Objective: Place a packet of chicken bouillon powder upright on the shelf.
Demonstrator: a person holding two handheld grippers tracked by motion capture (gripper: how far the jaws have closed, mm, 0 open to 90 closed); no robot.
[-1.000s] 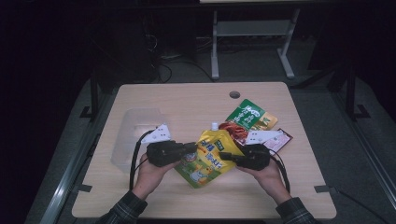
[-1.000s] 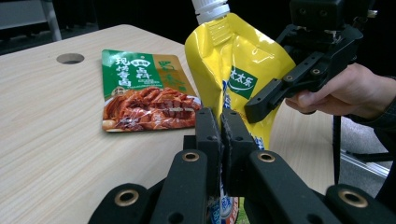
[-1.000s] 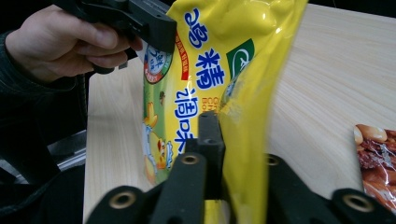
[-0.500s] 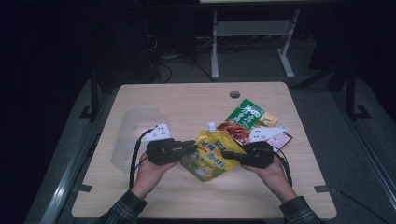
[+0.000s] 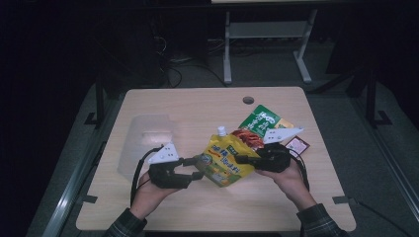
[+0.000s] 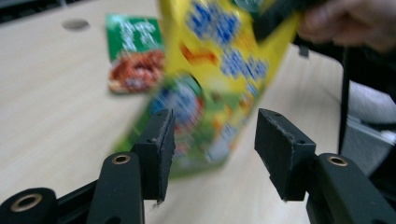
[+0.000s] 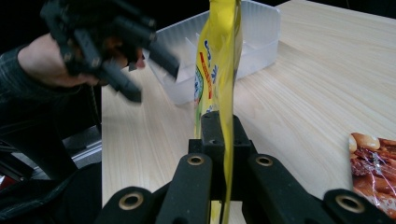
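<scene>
A yellow spouted drink pouch [image 5: 226,160] hangs tilted above the table, white cap uppermost. My right gripper [image 5: 245,159] is shut on its right edge. In the right gripper view the pouch [image 7: 219,60] stands edge-on out of my shut right gripper [image 7: 223,126]. My left gripper [image 5: 196,168] is open at the pouch's lower left corner. In the left gripper view the blurred pouch [image 6: 219,70] sits just beyond my open left gripper [image 6: 215,144], with neither pad pressing on it.
A green snack packet [image 5: 264,121] lies behind the pouch, with a small dark packet [image 5: 298,146] to its right. A clear plastic tray [image 5: 143,138] sits at the left of the wooden table [image 5: 197,106]. A cable hole [image 5: 248,100] is near the far edge.
The right gripper has lifted the pouch and tilted it up off the table. The left gripper has drawn back a little toward the front left and now stands open.
</scene>
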